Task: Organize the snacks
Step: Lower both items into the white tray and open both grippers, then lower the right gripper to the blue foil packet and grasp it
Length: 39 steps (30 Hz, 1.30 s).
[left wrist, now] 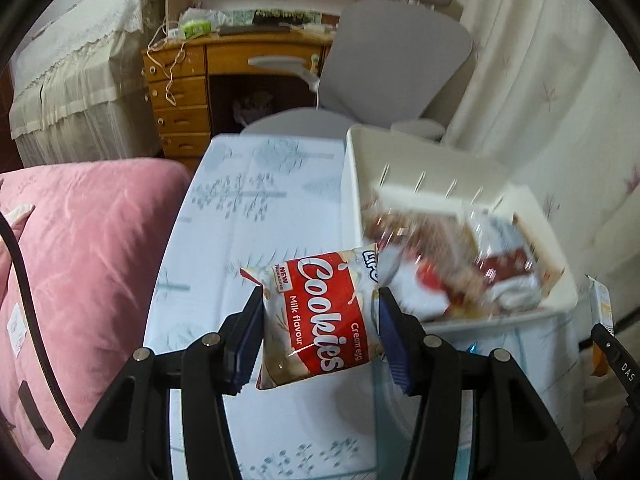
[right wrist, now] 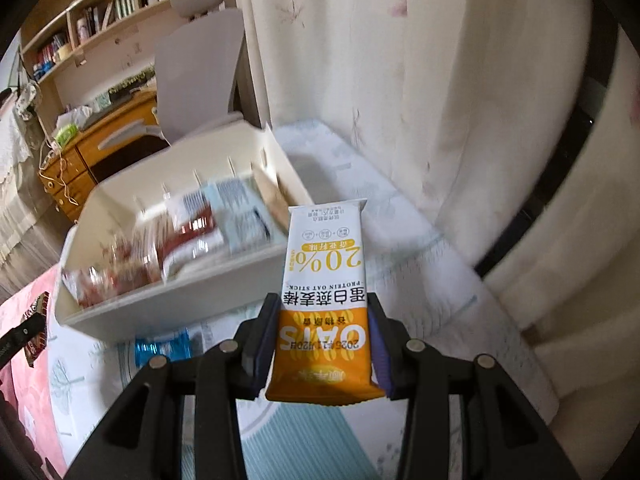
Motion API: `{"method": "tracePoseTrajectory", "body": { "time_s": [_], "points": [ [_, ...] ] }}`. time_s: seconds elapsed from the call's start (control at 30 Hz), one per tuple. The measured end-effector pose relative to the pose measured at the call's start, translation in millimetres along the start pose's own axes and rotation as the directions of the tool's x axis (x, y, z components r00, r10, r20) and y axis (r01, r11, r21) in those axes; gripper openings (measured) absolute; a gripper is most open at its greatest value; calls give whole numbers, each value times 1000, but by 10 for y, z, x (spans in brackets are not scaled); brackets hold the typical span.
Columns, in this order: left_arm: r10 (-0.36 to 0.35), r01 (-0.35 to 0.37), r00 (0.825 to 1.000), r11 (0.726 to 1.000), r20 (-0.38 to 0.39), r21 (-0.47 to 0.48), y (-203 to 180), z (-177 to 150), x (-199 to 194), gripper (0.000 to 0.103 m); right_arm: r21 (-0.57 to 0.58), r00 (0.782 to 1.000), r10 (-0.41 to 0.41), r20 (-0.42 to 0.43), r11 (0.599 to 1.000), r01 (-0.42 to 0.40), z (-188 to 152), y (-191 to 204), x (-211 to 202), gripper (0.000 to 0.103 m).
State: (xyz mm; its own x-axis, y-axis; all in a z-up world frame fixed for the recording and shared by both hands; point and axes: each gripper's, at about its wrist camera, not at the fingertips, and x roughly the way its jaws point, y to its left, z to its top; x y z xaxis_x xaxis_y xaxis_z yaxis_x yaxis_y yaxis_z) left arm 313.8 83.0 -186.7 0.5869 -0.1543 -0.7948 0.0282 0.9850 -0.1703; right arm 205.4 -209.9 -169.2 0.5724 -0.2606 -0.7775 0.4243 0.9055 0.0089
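fingers [left wrist: 394,336] pinching "cookies" packet [left wrist: 320,316], "oats" bar [right wrist: 326,300]

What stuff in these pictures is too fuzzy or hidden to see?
- Snacks in the white bin: smeared by motion blur in both wrist views, so their names cannot be read.
- Blue packet: right wrist view, blurred and partly behind the bin.
- Cookies packet: left wrist view, its brand name is cut off where the wrapper folds over.
- Under the desk: too dark.
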Motion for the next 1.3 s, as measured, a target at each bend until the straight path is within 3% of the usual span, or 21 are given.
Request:
{"method": "tracePoseTrajectory", "body": {
  "time_s": [0.1, 0.37, 0.5, 0.7, 0.77, 0.83, 0.87, 1.07, 1.3],
  "points": [
    [7, -7, 1000, 1000, 21, -13, -116, 140, 15, 52, -17, 999, 28, 38, 999, -27, 150, 11, 12, 42],
    [-64, 67, 995, 996, 70, -50, -538, 512, 204, 52, -88, 982, 161, 100, 984, -152, 517, 221, 205, 42],
    [-105, 110, 991, 991, 80, -69, -755, 676, 343, 52, -107, 970, 227, 87, 970, -218, 657, 353, 393, 42],
    [-91, 96, 994, 990, 60, -99, -907, 790, 528, 58, -171, 954, 286, 87, 948, -268, 786, 510, 550, 44],
    [-67, 71, 997, 992, 39, -108, -898, 770, 546, 66, -199, 962, 264, 68, 949, -246, 785, 563, 619, 57],
    [-48, 51, 999, 991, 24, -127, -855, 737, 547, 80, -199, 963, 264, 52, 948, -249, 768, 577, 656, 57],
    [-49, 51, 999, 990, 19, -134, -827, 720, 542, 82, -193, 961, 272, 42, 946, -260, 759, 577, 663, 57],
    [-27, 19, 998, 991, -57, -130, -679, 615, 474, 82, -197, 963, 266, 38, 947, -253, 678, 646, 595, 57],
    [-54, 44, 996, 991, -77, -128, -407, 386, 207, 82, -185, 967, 250, 46, 954, -237, 458, 754, 400, 58]
  ]
}}
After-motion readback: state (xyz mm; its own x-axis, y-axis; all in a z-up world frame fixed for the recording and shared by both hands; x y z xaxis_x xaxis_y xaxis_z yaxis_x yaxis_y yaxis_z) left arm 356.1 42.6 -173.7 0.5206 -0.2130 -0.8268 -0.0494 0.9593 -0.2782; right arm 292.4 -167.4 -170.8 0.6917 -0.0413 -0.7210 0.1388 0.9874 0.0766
